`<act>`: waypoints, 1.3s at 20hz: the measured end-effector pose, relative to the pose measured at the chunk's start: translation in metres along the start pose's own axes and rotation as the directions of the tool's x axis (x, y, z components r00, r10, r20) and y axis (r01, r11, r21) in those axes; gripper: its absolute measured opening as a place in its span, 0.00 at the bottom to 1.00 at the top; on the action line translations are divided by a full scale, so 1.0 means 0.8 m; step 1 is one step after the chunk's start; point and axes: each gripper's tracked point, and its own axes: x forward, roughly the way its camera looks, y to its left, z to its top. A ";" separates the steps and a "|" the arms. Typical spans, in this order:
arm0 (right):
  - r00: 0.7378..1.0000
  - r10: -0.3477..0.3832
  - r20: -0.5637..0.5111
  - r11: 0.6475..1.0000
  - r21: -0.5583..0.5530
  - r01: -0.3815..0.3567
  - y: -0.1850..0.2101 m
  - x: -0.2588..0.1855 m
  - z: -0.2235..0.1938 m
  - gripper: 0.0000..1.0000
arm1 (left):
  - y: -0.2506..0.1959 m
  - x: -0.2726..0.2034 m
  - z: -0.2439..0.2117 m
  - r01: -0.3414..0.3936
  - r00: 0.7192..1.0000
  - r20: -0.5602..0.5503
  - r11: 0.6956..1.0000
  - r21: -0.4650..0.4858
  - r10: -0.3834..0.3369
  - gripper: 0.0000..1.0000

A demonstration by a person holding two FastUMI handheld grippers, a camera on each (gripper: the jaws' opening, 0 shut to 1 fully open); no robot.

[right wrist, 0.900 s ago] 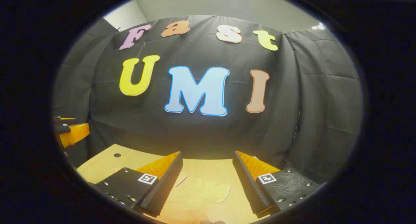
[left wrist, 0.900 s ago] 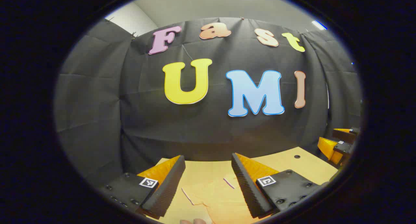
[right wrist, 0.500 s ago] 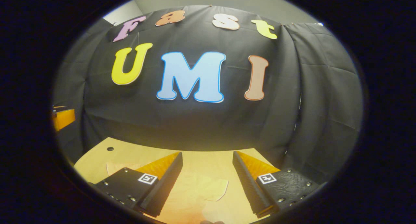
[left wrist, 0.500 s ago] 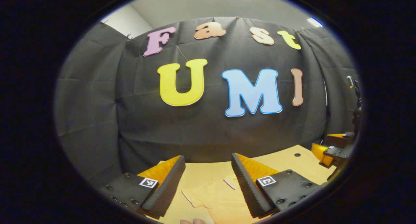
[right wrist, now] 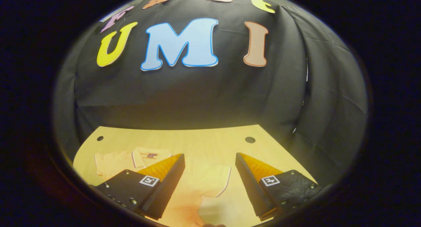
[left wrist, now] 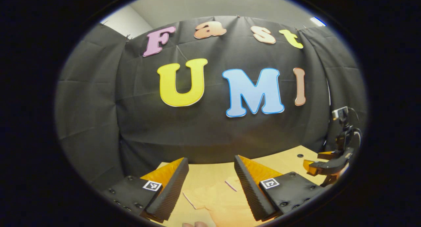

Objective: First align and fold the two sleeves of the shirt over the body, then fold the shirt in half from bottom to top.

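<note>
A pale orange short-sleeved shirt (right wrist: 204, 182) lies flat on the light wooden table (right wrist: 197, 138). In the right gripper view its collar (right wrist: 151, 153) is left of centre and one sleeve (right wrist: 215, 181) lies between the fingers. My right gripper (right wrist: 210, 155) hovers open above that sleeve, holding nothing. In the left gripper view the shirt (left wrist: 220, 197) lies below my left gripper (left wrist: 210, 158), which is open and off the cloth, with a sleeve edge (left wrist: 194, 200) between its fingers. The right gripper (left wrist: 315, 166) is also visible low at the far right there.
The black cloth wall (right wrist: 197, 95) closes the table's far side and both flanks. Two small round holes (right wrist: 250, 139) (right wrist: 100, 138) sit near the table's far corners. A fingertip (left wrist: 194, 224) shows at the bottom edge of the left gripper view.
The right gripper has tipped downward, so more of the table and shirt show in its view. In the left gripper view it has sunk lower at the right. The left gripper has barely moved.
</note>
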 end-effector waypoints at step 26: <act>0.922 0.015 -0.386 0.997 0.075 0.015 -0.021 0.133 -0.197 0.76 | 0.025 0.027 -0.040 -0.102 0.991 -0.085 0.995 0.011 0.102 0.94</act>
